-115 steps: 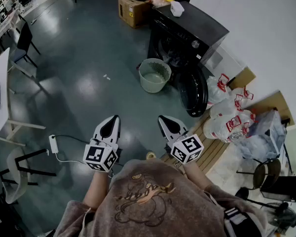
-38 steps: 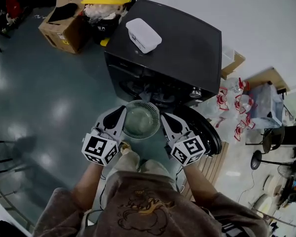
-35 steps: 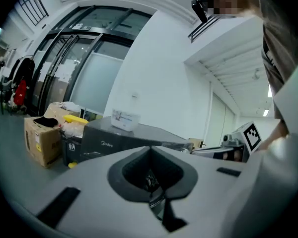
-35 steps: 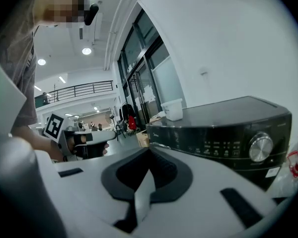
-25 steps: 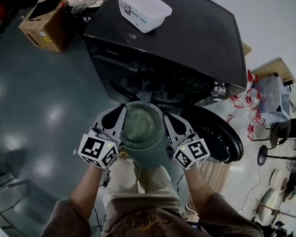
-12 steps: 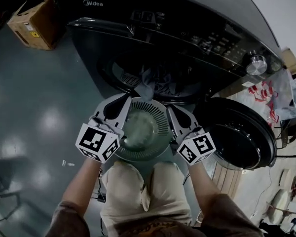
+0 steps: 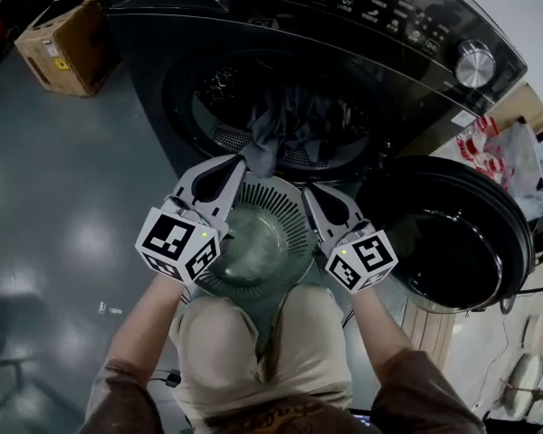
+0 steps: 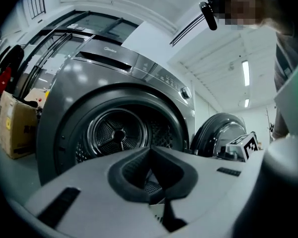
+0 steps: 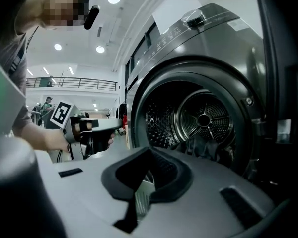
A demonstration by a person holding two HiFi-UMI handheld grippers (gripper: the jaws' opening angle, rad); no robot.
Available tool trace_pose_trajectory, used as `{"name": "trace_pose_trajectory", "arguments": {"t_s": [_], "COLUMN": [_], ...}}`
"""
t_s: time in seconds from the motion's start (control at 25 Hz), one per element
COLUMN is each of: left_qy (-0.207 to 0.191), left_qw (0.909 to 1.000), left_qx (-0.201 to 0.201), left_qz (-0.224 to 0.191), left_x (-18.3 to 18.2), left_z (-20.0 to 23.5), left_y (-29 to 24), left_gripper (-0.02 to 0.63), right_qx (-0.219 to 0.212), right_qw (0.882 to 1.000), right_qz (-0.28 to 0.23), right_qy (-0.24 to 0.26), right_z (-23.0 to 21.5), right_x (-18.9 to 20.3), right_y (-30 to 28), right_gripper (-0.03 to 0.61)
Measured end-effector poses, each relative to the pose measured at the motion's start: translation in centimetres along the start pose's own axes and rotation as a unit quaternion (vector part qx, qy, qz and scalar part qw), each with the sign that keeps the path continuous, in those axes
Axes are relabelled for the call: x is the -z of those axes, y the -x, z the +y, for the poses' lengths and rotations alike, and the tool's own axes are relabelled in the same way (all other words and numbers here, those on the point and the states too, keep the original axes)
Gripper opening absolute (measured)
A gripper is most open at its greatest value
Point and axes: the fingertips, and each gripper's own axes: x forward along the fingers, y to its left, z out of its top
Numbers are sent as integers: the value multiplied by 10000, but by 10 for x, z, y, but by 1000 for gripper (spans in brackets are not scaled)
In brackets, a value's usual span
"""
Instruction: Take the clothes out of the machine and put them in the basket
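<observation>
The washing machine (image 7: 163, 43) is standing with its round door (image 7: 452, 233) swung fully open to its right. The person is crouching directly in front of the machine, knees (image 7: 253, 360) pointing toward the drum opening.

The basket (image 7: 253, 251), pale green with slatted walls, is hanging just in front of and below the drum opening, between machine and knees. The left gripper (image 7: 235, 165) is gripping the basket rim on the side away from the door; its jaws are closed together with a strip of slatted wall (image 8: 156, 211) pinched between the pads. The right gripper (image 7: 312, 193) is clamping the rim on the door side in the same way, jaws narrow on the slats (image 9: 143, 202). Both grippers are pointing toward the machine front.

The clothes (image 7: 285, 125), dark grey fabric, are lying inside the drum, with one fold draping over the lower lip of the opening, just above the basket's far rim. The right gripper view is showing them piled low in the drum (image 9: 208, 148).

A cardboard box (image 7: 59, 39) is sitting on the floor beside the machine, on the side away from the door.
</observation>
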Motion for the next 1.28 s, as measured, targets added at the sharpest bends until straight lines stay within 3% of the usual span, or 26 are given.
{"name": "trace_pose_trajectory", "arguments": {"t_s": [0.48, 0.72, 0.96, 1.08, 1.28], "left_qy": [-59, -105, -87, -185, -454], "left_qw": [9998, 9997, 9994, 9984, 9939], "left_qx": [-204, -203, -90, -77, -60], "left_qz": [-21, 52, 311, 536, 1008], "left_x": [7, 16, 37, 51, 83], "left_z": [-2, -4, 2, 12, 31], "left_y": [-10, -24, -56, -80, -131], "left_gripper": [19, 174, 421, 463, 476], "right_qx": [52, 83, 125, 108, 220], "right_qw": [9991, 9989, 9990, 9991, 9989], "right_qz": [-422, -461, -434, -404, -419], "right_qy": [-11, -23, 9, 35, 27], "right_z": [-12, -14, -13, -9, -15], "right_x": [-12, -10, -6, -4, -5], "right_y": [9, 15, 21, 22, 29], "right_gripper": [-3, -3, -3, -3, -3]}}
